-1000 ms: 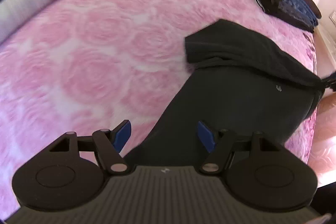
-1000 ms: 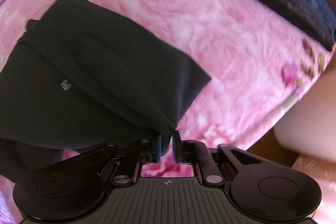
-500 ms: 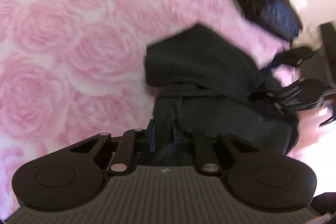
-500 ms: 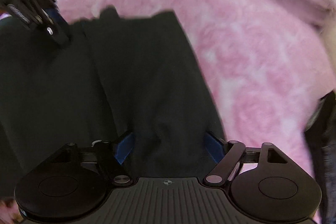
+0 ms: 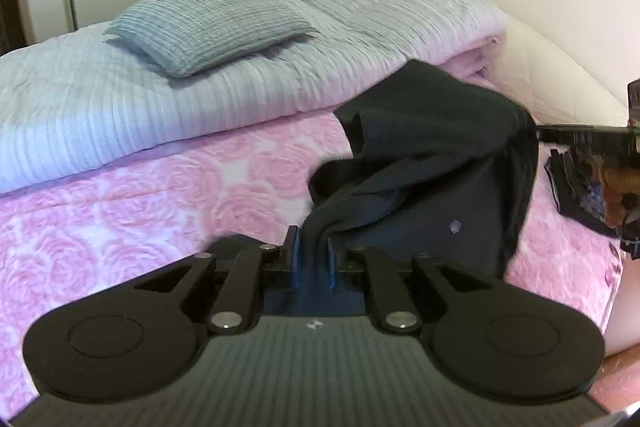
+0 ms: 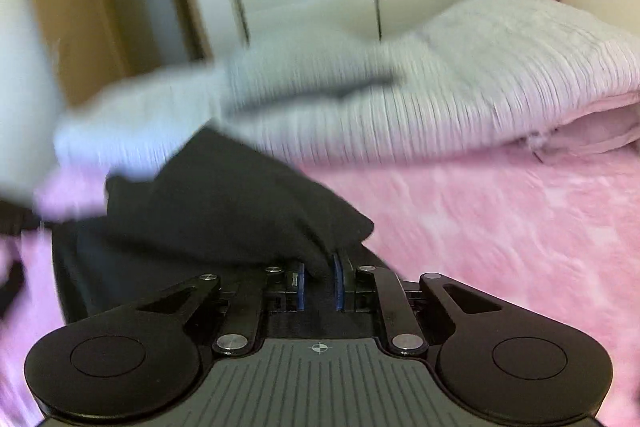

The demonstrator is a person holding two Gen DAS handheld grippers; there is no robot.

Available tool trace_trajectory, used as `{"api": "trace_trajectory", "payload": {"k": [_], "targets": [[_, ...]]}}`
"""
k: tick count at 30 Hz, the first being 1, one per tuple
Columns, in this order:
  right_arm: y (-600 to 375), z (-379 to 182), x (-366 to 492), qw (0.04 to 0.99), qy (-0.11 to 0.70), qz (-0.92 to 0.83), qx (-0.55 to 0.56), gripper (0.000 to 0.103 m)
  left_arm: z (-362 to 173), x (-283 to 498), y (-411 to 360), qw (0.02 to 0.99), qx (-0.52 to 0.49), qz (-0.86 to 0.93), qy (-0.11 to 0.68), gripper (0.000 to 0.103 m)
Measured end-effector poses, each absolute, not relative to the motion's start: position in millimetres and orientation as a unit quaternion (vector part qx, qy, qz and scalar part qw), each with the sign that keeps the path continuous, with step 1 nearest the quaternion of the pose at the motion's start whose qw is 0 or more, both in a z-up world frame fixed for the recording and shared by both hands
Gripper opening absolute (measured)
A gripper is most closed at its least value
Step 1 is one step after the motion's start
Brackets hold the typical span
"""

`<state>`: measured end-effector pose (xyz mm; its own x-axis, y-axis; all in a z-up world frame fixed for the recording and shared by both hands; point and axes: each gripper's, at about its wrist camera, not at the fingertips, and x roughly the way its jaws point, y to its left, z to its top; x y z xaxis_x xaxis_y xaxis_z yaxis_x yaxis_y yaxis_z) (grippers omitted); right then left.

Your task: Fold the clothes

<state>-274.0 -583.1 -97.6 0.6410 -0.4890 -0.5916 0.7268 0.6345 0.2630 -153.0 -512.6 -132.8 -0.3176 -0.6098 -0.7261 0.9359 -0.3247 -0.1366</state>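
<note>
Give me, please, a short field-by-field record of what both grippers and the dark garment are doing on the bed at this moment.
garment: black garment, lifted off the pink rose-pattern blanket, hanging between both grippers
left gripper: opening a little, cloth between its fingers
right gripper: closing, fingers on a bunched fold of the garment
background: grey ribbed quilt with a grey pillow on it
also on bed: dark folded clothes at the right edge
image quality: right wrist view blurred

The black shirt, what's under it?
Under the black shirt lies the pink blanket. The shirt hangs lifted off most of it; whatever lies directly beneath its draped folds is hidden.
</note>
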Motion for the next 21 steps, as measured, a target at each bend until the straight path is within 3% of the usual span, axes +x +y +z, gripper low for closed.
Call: {"api": "trace_trajectory", "payload": {"k": [2,4,9,12,15,21], "targets": [[-595.8,-97.1,-277.4,0.862,0.205,-0.357,0.295,0.012,-149.1,-159.4,-515.8,0.504,0.312,-0.753,0.286,0.025],[-612.2,-111.9,-285.0,0.837,0.195,-0.378,0.344,0.012,-177.4,-166.1,-519.4,0.494,0.346,-0.74,0.296,0.025],[-628.5,-168.1,-327.7,0.76,0.264,-0.461,0.374,0.012,-242.4,-164.3,-510.3,0.467,0.397,-0.715,0.336,0.025],[-624.2,-188.4,-353.6,0.734,0.299,-0.477,0.379,0.013,-253.6,-161.8,-520.1,0.467,0.396,-0.714,0.339,0.039],[-623.5,-191.5,-372.5,0.724,0.293,-0.497,0.379,0.012,-255.1,-178.8,-547.4,0.453,0.394,-0.737,0.311,0.044],[-630.7,-192.9,-407.0,0.7,0.293,-0.546,0.355,0.012,-276.5,-269.2,-596.5,0.378,0.432,-0.794,0.202,0.064]]}}
